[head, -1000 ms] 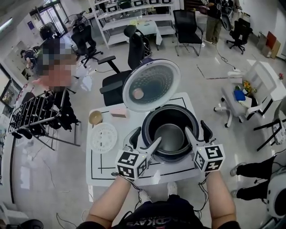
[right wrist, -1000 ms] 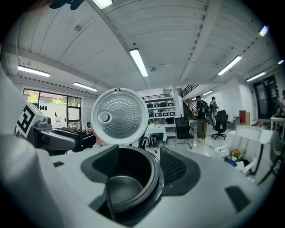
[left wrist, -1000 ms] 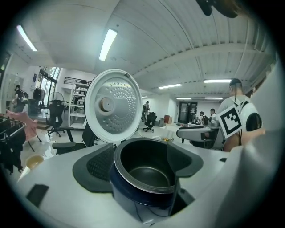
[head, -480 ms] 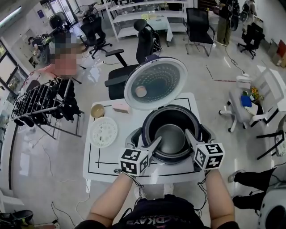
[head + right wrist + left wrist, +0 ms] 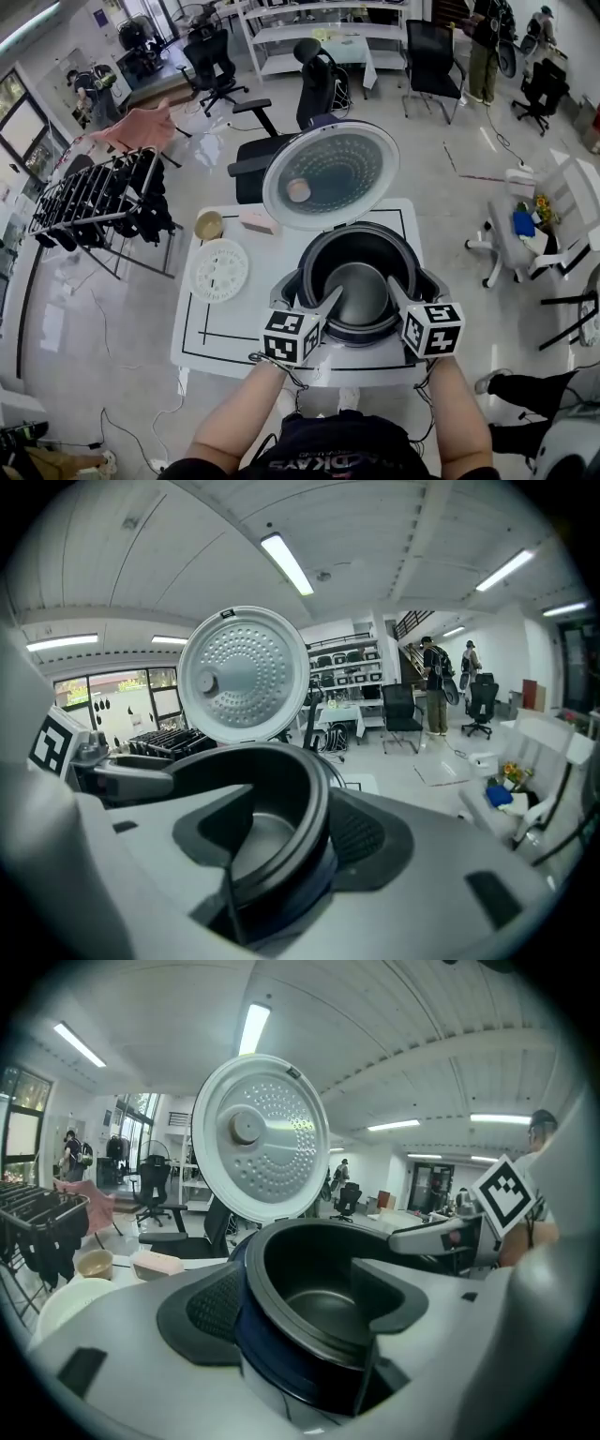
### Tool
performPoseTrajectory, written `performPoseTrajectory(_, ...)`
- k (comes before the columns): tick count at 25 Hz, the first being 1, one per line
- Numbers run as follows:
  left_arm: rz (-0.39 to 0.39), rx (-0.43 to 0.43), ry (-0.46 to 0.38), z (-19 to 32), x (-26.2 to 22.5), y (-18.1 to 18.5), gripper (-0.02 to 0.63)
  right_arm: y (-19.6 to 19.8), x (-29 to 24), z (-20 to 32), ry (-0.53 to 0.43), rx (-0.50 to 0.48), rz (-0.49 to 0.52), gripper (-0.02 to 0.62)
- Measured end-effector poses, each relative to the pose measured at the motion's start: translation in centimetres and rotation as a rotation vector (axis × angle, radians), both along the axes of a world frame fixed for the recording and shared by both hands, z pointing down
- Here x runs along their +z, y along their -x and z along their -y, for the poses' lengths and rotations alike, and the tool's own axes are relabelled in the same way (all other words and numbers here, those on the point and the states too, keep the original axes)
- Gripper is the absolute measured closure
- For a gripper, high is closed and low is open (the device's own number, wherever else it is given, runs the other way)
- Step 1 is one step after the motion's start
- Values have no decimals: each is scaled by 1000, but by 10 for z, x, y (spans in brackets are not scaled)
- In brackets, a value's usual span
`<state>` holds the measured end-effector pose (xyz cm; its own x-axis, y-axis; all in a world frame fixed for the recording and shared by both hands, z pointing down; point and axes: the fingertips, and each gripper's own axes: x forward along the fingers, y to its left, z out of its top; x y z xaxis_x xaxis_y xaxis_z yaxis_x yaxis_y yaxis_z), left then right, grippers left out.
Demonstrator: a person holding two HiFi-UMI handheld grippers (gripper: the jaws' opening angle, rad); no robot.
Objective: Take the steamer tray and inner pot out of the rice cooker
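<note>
The rice cooker stands open on the white table, its round lid tipped up behind. Inside sits the dark inner pot, empty. The white perforated steamer tray lies flat on the table left of the cooker. My left gripper straddles the pot's left rim, one finger inside, one outside, pads apart from it. My right gripper straddles the right rim the same way. Its jaws have just been closing a little, with the rim between them.
A small tan bowl and a pink block sit at the table's back left. Office chairs stand behind the table, a drying rack to the left, and people are farther back in the room.
Both grippers have sunk lower over the pot's two rims, fingers now down on either side of each. The pot and the tray have not moved.
</note>
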<state>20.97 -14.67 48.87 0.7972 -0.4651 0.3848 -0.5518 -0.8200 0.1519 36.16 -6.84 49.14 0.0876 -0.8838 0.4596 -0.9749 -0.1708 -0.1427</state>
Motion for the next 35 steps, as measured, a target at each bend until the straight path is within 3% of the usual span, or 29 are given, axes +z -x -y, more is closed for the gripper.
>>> performPoseTrajectory(4, 25, -47, -32, 1, 1, -2, 248, -4, 0, -2, 9, 11, -44, 355)
performPoseTrajectory(9, 113, -128, -96, 8, 5, 5, 337, -1, 6, 0, 33, 23, -132, 357)
performPoseTrajectory(15, 146, -168, -100, 9, 5, 9, 369, 1, 1, 0, 18, 24, -79, 360)
performPoseTrajectory(21, 49, -218, -42, 8, -6, 11, 367, 3, -12, -1, -32, 14, -17, 360)
performPoseTrajectory(28, -87, -222, -67, 3, -47, 10, 367, -3, -41, -4, -173, 46, 101, 362)
performPoseTrajectory(35, -171, -231, -134, 0, -93, 18, 367, 0, -86, -5, -303, 35, 158, 367)
